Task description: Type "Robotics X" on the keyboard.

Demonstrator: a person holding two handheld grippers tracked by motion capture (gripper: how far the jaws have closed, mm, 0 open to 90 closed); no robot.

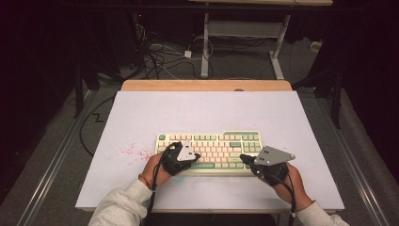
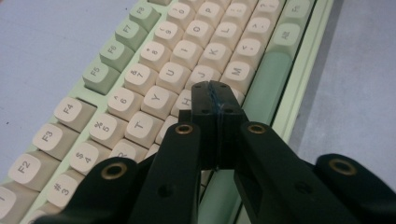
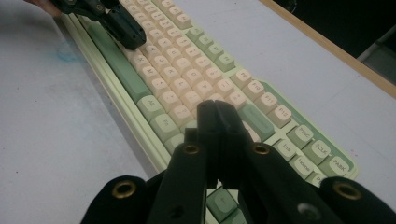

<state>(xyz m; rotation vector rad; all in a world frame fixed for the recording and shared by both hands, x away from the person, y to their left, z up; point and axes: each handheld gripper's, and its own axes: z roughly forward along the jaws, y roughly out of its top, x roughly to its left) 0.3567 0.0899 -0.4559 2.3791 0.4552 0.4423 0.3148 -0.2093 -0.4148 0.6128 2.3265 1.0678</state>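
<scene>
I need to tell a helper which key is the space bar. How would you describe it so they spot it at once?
On the white table lies a pale green keyboard with cream keys, near the person's edge. Look at its front row, nearest the hands: the space bar is there, between the two shut grippers. It is the one long, unlabelled green bar, while its neighbours are short, lettered keys.

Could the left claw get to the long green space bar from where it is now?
Probably yes. The shut left claw hangs over the letter keys beside the space bar of the keyboard, and nothing lies between them; the right claw sits farther along.
</scene>
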